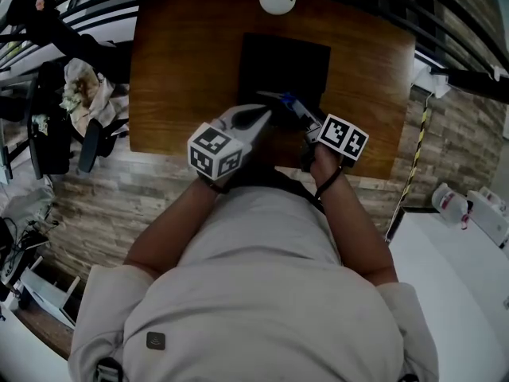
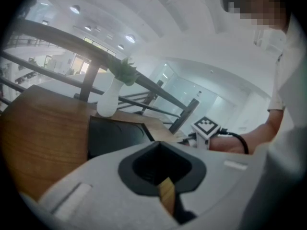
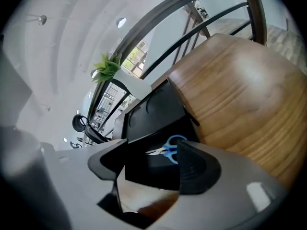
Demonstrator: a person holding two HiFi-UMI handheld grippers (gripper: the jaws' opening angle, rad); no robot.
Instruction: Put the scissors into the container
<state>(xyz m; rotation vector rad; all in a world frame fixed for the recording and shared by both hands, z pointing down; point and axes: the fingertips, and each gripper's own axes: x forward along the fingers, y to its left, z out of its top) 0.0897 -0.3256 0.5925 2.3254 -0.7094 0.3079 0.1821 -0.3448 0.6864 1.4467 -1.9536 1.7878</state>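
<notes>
Right gripper [image 3: 152, 164] hung low in the frame, its jaws spread wide with nothing between them. Beyond them, at centre frame, the blue-handled scissors [image 3: 170, 147] lay inside the black container [image 3: 156, 107] on the wooden table [image 3: 240, 95]. Left gripper [image 2: 160, 152] had its jaws together, empty.

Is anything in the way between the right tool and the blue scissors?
Nothing visible does. The blue-handled scissors lie in the black rectangular container, just beyond the right tool, whose jaws stand open and empty.

left gripper [image 2: 161, 153] closed, empty, near black container [image 2: 114, 136].
</notes>
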